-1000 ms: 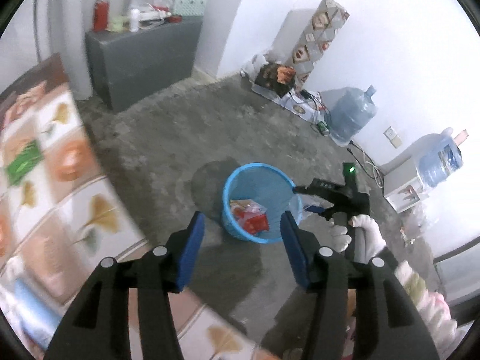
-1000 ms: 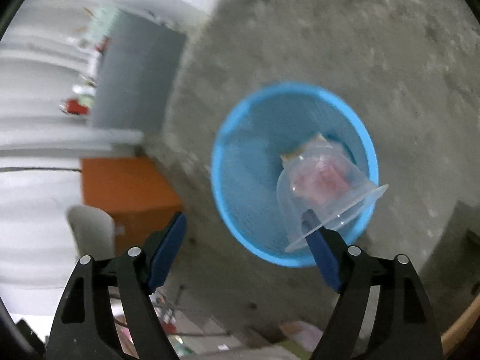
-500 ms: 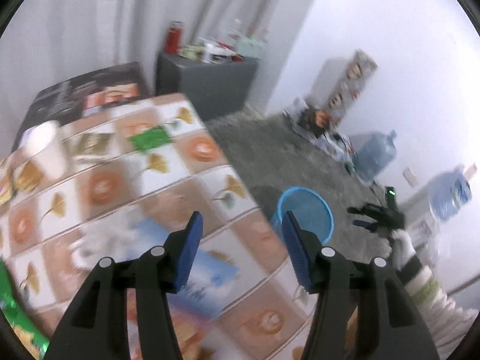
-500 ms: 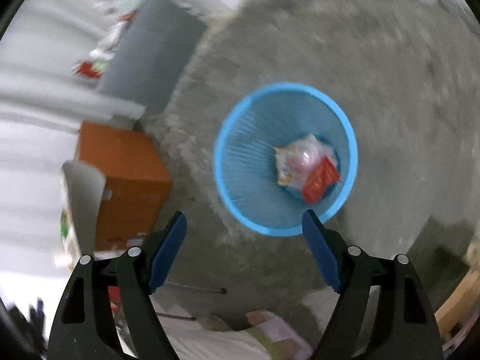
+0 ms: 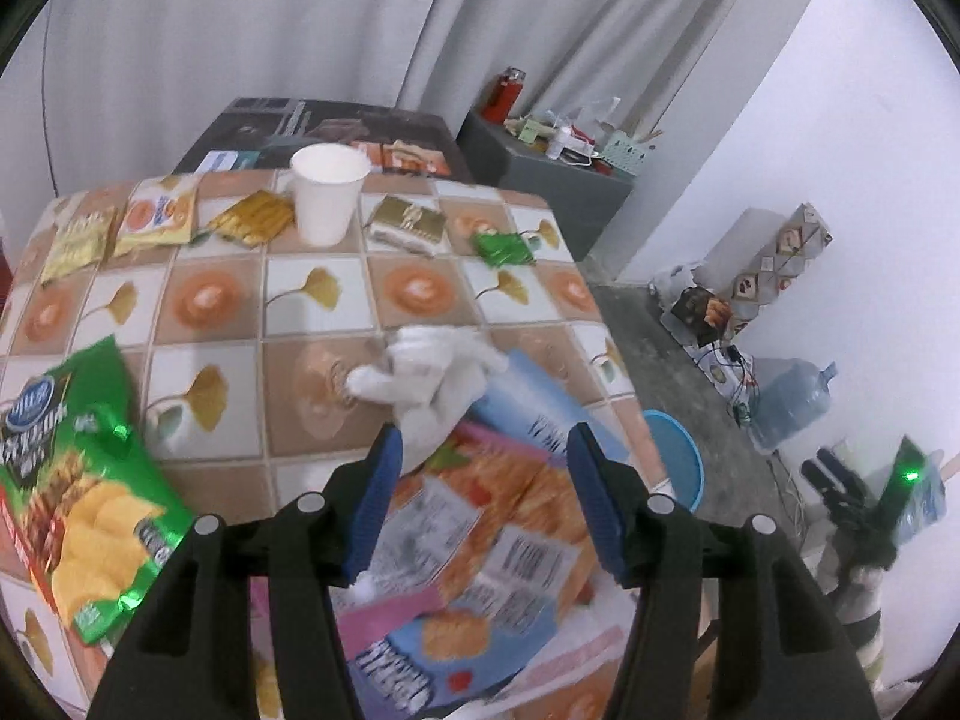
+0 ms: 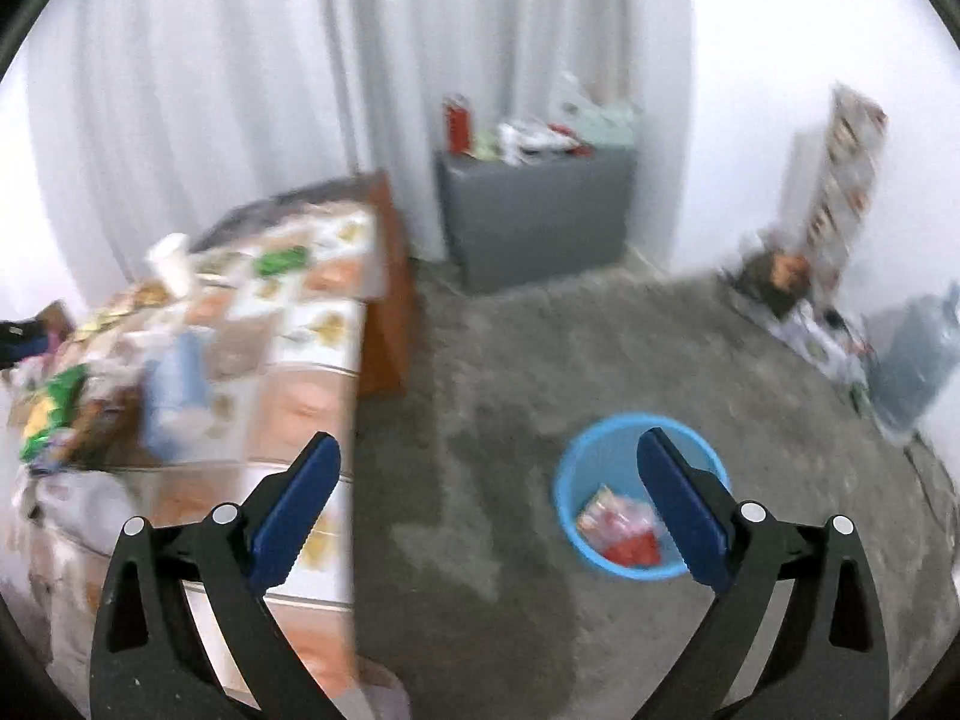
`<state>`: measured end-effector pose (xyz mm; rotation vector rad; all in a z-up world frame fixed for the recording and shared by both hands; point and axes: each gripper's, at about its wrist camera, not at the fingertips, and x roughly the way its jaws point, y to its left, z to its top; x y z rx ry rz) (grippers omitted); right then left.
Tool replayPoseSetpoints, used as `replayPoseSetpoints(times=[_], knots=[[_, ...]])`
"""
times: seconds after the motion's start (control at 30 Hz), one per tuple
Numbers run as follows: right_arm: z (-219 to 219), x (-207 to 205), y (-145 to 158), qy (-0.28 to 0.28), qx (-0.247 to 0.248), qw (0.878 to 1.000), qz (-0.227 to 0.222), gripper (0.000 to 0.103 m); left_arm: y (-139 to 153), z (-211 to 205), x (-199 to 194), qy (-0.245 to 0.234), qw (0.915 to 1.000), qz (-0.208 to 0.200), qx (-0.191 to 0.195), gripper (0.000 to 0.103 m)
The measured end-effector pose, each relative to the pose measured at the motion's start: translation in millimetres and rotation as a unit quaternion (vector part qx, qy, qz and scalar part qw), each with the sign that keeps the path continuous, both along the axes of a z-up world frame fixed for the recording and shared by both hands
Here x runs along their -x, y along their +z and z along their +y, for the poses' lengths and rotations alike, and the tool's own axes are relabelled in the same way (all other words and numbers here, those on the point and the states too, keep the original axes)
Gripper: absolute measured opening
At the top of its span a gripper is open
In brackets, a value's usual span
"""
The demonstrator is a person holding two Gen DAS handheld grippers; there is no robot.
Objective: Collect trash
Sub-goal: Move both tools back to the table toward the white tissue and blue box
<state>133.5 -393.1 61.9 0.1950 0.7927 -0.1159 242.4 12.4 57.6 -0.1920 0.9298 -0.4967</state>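
My left gripper [image 5: 480, 480] is open and empty, above a blue and orange snack bag [image 5: 474, 546] at the table's near edge. A crumpled white tissue [image 5: 429, 381] lies just beyond its fingertips. A green chip bag [image 5: 78, 480] lies at the left, a white paper cup [image 5: 327, 192] and several small wrappers at the far side. My right gripper [image 6: 486, 504] is open and empty above the floor, left of the blue trash basket [image 6: 636, 450], which holds wrappers [image 6: 624, 531]. The basket also shows in the left wrist view [image 5: 675, 462].
The table [image 5: 312, 294] has a tiled floral cloth and also shows at the left of the right wrist view [image 6: 300, 360]. A grey cabinet [image 6: 534, 216] with clutter stands by the curtain. Water jugs [image 5: 792, 402] and boxes line the right wall.
My right gripper dropped the clear plastic cup into the basket and swung up and away. My left gripper swung from the basket to over the table.
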Motion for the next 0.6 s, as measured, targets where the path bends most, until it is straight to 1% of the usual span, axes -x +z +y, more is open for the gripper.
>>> replayPoseSetpoints(times=[0.07, 0.1, 0.17, 0.23, 0.3, 0.33, 0.4, 0.47, 0.53, 0.6], knots=[[14.1, -6.1, 12.6, 0.026, -0.035, 0.999, -0.011, 0.095, -2.5, 5.0, 1.9, 0.003, 1.0, 0.005, 0.004, 0.056], [20.4, -10.5, 18.1, 0.043, -0.061, 0.997, -0.017, 0.095, -4.1, 6.0, 0.3, 0.005, 0.9999, 0.008, 0.007, 0.056], [35.8, -19.8, 26.0, 0.073, -0.092, 0.993, -0.016, 0.095, -6.0, 9.3, -5.3, 0.009, 0.9997, 0.019, 0.013, 0.056], [54.3, -31.7, 28.3, 0.105, -0.111, 0.988, -0.01, 0.095, -8.5, 9.7, -14.0, 0.008, 0.9991, 0.037, 0.02, 0.055], [74.9, -41.8, 28.9, 0.13, -0.112, 0.985, -0.002, 0.095, -14.6, 7.2, -29.0, 0.002, 0.9974, 0.066, 0.03, 0.055], [85.7, -49.3, 27.5, 0.149, -0.107, 0.983, 0.004, 0.095, -16.7, 5.6, -33.9, 0.001, 0.9971, 0.071, 0.027, 0.055], [110.2, -65.5, 20.0, 0.192, -0.094, 0.977, 0.019, 0.095, -25.2, -3.0, -47.3, -0.012, 0.9957, 0.091, 0.007, 0.055], [127.7, -74.1, 13.8, 0.222, -0.082, 0.971, 0.033, 0.095, -36.1, -11.5, -59.4, -0.016, 0.9933, 0.114, -0.01, 0.055], [141.9, -85.1, 6.7, 0.244, -0.073, 0.966, 0.046, 0.092, -45.8, -17.5, -69.3, -0.021, 0.9913, 0.129, -0.018, 0.055], [152.1, -103.5, -1.6, 0.258, -0.079, 0.961, 0.064, 0.088, -53.2, -25.1, -78.7, -0.026, 0.9901, 0.134, -0.032, 0.055]])
